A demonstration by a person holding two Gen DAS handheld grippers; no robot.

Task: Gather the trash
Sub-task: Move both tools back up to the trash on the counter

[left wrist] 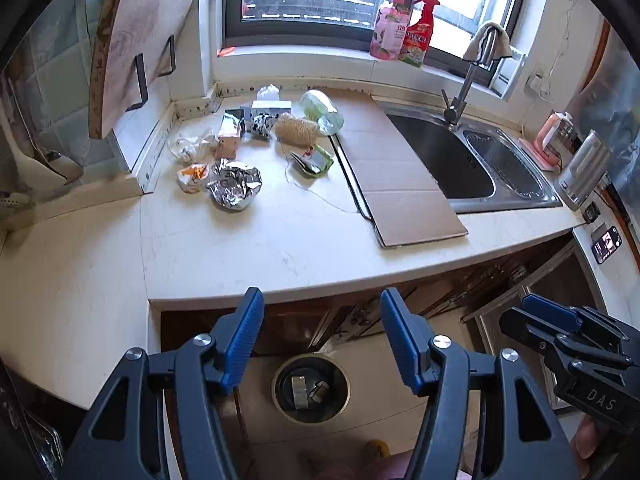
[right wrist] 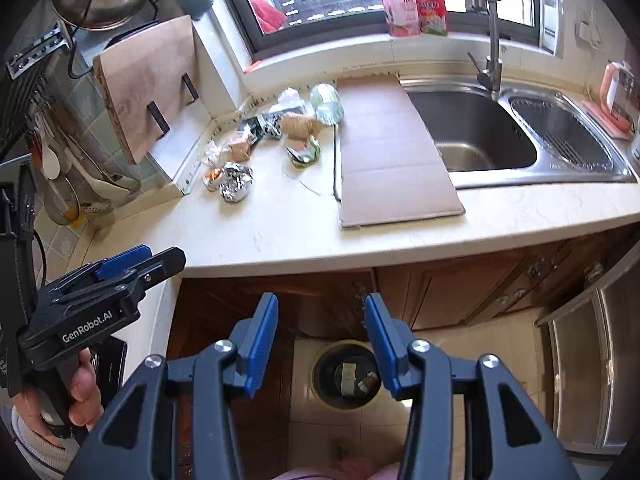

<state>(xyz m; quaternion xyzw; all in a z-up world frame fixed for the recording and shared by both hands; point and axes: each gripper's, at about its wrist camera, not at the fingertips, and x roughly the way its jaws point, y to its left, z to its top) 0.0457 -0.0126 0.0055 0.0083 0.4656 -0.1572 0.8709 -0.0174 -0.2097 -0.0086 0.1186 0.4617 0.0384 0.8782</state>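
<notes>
Trash lies in a cluster at the back left of the pale counter (left wrist: 240,256): a crumpled foil ball (left wrist: 236,186), an orange wrapper (left wrist: 192,176), clear crumpled plastic (left wrist: 190,146), a pink carton (left wrist: 230,136), a green wrapper (left wrist: 314,160) and a green-tinted bag (left wrist: 322,110). On the floor below stands a round bin (left wrist: 340,404) with a few pieces inside. My left gripper (left wrist: 322,320) hangs open and empty in front of the counter edge, above the bin. My right gripper (right wrist: 321,312) is beside it, also open and empty, over the same bin (right wrist: 320,384).
A flat cardboard sheet (left wrist: 396,168) lies from the counter over the left part of the steel sink (left wrist: 444,156), with a tap (left wrist: 460,96) behind. A cutting board (right wrist: 148,84) leans at the left. Spray bottles (left wrist: 418,28) stand on the sill. Wooden cabinet doors (right wrist: 460,296) sit below.
</notes>
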